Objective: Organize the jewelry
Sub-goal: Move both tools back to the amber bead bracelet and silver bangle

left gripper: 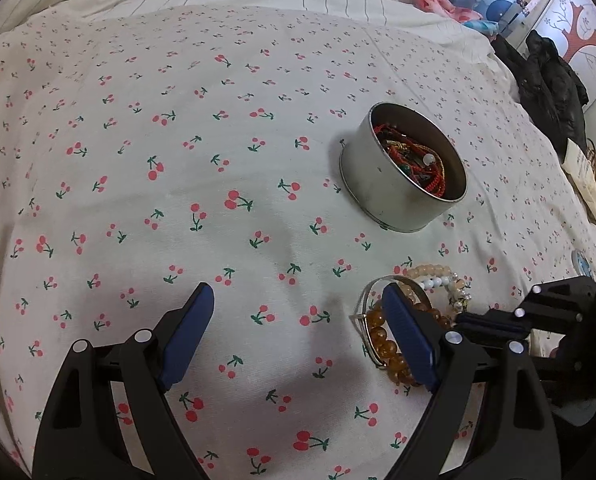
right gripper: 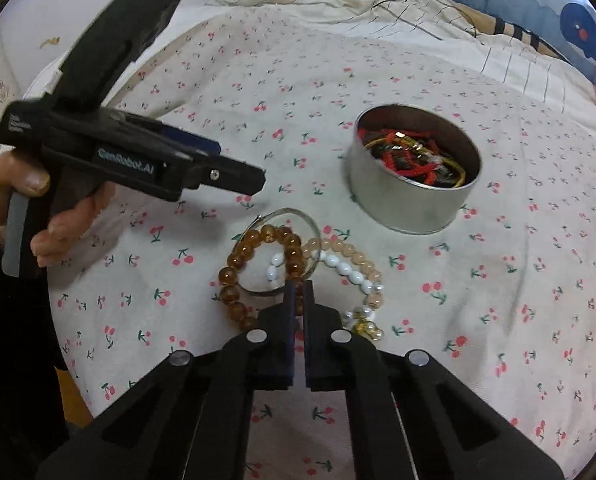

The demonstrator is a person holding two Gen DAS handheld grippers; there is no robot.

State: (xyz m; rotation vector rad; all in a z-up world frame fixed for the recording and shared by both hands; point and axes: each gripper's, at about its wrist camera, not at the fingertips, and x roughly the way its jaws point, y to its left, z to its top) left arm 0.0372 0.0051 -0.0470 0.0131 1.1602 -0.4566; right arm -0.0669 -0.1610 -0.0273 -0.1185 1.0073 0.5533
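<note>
On the cherry-print bedspread [right gripper: 498, 280], a small heap of loose bracelets lies just in front of the round silver metal tin [right gripper: 414, 168], which already holds red cords and gold pieces. The right gripper [right gripper: 298, 292] has its jaws together, pinched on the amber glass-bead bracelet [right gripper: 233, 280], which overlaps a thin silver bangle [right gripper: 310, 220] and a pale peach-and-white bead strand [right gripper: 354, 272]. The left gripper [left gripper: 298, 304] hovers beside the heap, jaws wide apart and empty. The pick-up step seems in hand; next, a clean lift without snagging neighbours, then a carry to the tin.
</note>
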